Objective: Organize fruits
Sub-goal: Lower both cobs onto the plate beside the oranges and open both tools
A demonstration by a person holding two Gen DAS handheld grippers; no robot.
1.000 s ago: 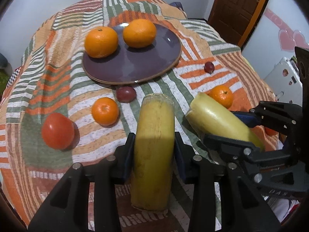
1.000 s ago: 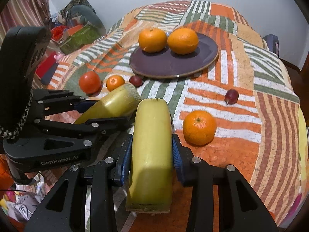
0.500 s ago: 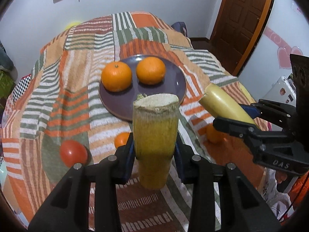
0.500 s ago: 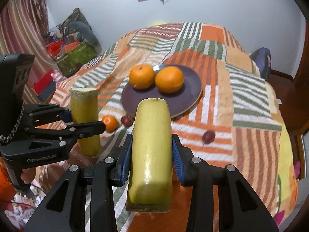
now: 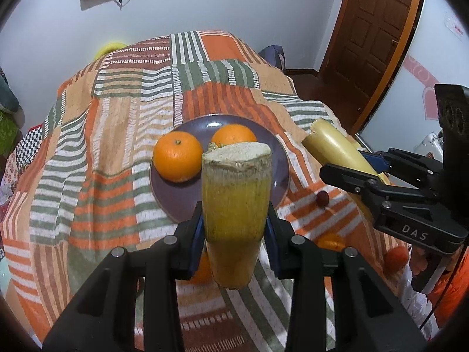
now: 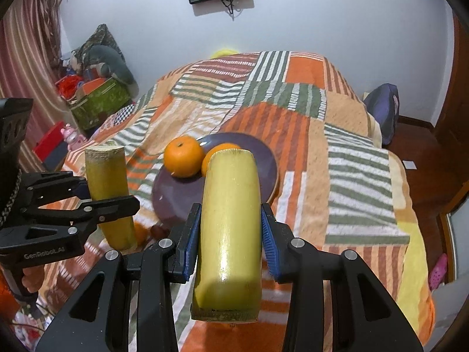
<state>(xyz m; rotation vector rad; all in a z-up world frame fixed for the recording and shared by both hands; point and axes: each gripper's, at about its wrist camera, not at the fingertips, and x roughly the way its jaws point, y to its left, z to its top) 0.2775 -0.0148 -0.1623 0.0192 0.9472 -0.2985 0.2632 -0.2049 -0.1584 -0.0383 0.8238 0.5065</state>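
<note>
My left gripper (image 5: 236, 228) is shut on a yellow sugarcane piece (image 5: 234, 205), held upright above the bed; this piece also shows in the right wrist view (image 6: 108, 196). My right gripper (image 6: 228, 234) is shut on a paler yellow sugarcane piece (image 6: 230, 228), which also shows in the left wrist view (image 5: 337, 149). A purple plate (image 5: 176, 196) on the striped bedspread (image 5: 111, 135) holds two oranges (image 5: 178, 156) (image 5: 233, 133). Both grippers hover in front of the plate.
A small dark plum (image 5: 322, 198), a small orange (image 5: 331, 242) and a red tomato (image 5: 395, 258) lie on the bedspread at the right. Another small orange (image 5: 202, 270) sits under my left gripper. A wooden door (image 5: 378, 35) stands at the back right; boxes and clutter (image 6: 96, 99) lie beside the bed.
Both grippers have risen and pulled back from the bedspread with their sugarcane pieces. The left piece has tilted upright. The plate now looks farther away.
</note>
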